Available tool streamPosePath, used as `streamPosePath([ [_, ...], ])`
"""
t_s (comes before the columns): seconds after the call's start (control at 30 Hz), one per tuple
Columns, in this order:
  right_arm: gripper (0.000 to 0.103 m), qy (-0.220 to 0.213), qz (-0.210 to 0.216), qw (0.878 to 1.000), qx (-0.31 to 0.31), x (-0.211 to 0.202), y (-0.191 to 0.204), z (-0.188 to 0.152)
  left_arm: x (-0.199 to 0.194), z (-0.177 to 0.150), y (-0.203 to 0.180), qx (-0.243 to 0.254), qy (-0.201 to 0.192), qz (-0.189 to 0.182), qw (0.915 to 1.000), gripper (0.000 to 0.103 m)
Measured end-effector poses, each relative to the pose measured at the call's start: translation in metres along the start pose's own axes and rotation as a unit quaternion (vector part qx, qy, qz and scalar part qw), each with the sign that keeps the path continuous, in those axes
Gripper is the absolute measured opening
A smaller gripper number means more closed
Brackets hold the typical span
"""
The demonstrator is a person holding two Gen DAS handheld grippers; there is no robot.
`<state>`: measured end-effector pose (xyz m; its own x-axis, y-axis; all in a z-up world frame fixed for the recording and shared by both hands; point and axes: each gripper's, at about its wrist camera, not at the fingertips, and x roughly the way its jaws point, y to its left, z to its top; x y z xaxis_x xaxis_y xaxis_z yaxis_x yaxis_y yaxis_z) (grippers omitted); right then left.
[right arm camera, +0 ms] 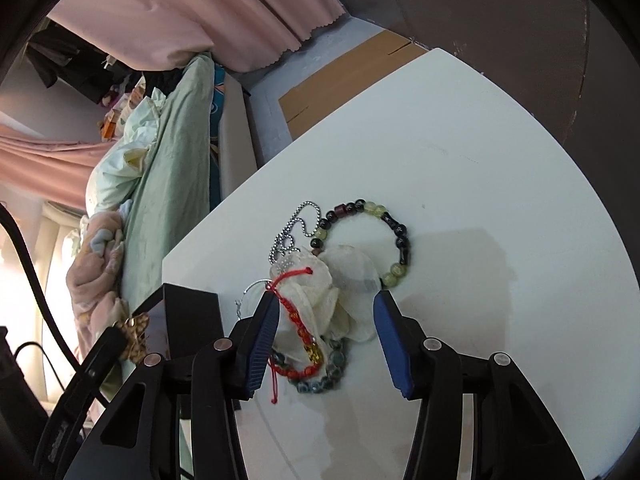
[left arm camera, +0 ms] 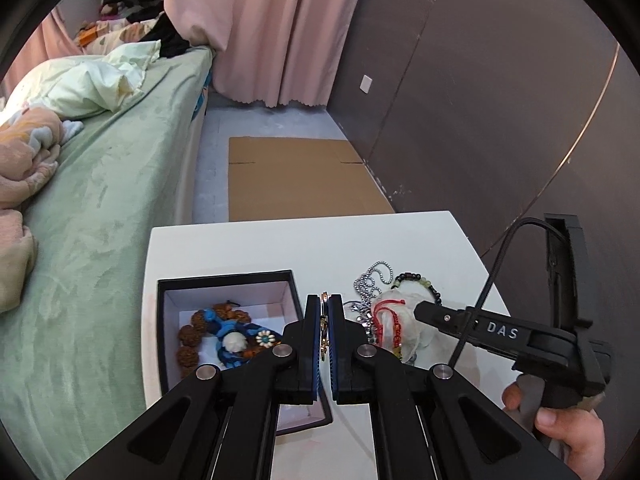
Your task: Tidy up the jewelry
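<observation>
**Jewelry sorting: left tool loaded, right tool over the pile**

Left gripper [left arm camera: 324, 312] is pressed together, pinching a small gold trinket [left arm camera: 325, 295] at the edge of the black box [left arm camera: 224, 278]. Right gripper [right arm camera: 326, 312] stands spread above the pile on the white table [right arm camera: 480, 168]. A gauze pouch [right arm camera: 320, 296], red cord bracelet [right arm camera: 294, 316] and silver chain [right arm camera: 298, 224] overlap; the bead bracelet [right arm camera: 394, 232] lies alongside.

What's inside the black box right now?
The black box holds a brown seed-bead bracelet and a blue braided piece with a white bead. The left claw covers its near right corner.
</observation>
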<state>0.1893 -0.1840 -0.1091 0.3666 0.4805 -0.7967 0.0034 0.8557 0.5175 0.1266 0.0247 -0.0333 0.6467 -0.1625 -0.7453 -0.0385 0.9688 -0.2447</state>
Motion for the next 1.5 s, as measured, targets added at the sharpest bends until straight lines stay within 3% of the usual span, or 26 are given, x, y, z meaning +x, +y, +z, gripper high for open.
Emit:
streamPosePath([
  [0.07,0.042,0.000,0.000,1.000,-0.003,0.003,0.002,0.000,-0.002,-0.001,0.004,-0.003,-0.001,0.002,1.0000,0.003],
  [0.13,0.022,0.006,-0.001,1.000,-0.006,0.008,0.004,0.000,-0.005,-0.002,0.009,-0.007,-0.002,0.005,1.0000,0.003],
  [0.2,0.008,0.012,-0.002,1.000,-0.006,0.013,0.005,-0.001,-0.008,-0.002,0.014,-0.011,-0.003,0.007,0.9999,0.003],
  [0.27,0.005,0.007,-0.001,1.000,-0.005,0.013,0.005,-0.002,-0.010,-0.003,0.017,-0.015,-0.004,0.009,0.9998,0.003],
  [0.6,0.003,-0.070,0.065,0.995,-0.041,-0.035,0.033,-0.007,-0.011,-0.005,0.034,-0.032,0.002,0.020,0.9993,0.003],
  [0.87,0.003,-0.121,0.133,0.981,-0.077,-0.065,0.065,-0.016,-0.012,-0.006,0.042,-0.049,0.003,0.028,0.9984,0.003],
  [1.03,0.003,-0.135,0.176,0.970,-0.098,-0.073,0.084,-0.026,-0.016,-0.004,0.055,-0.082,0.015,0.010,0.9965,0.005],
  [1.13,0.003,-0.133,0.190,0.967,-0.107,-0.071,0.091,-0.032,-0.017,-0.007,0.060,-0.096,0.019,0.004,0.9952,0.016],
  [1.2,0.003,-0.130,0.199,0.965,-0.109,-0.069,0.095,-0.036,-0.021,-0.009,0.064,-0.105,0.015,0.003,0.9943,0.048],
  [1.27,0.003,-0.125,0.207,0.964,-0.112,-0.067,0.099,-0.039,-0.028,-0.009,0.069,-0.114,0.002,0.005,0.9935,0.061],
  [1.5,0.003,-0.110,0.224,0.960,-0.124,-0.054,0.115,-0.052,-0.047,-0.012,0.087,-0.136,-0.011,0.009,0.9907,0.062],
])
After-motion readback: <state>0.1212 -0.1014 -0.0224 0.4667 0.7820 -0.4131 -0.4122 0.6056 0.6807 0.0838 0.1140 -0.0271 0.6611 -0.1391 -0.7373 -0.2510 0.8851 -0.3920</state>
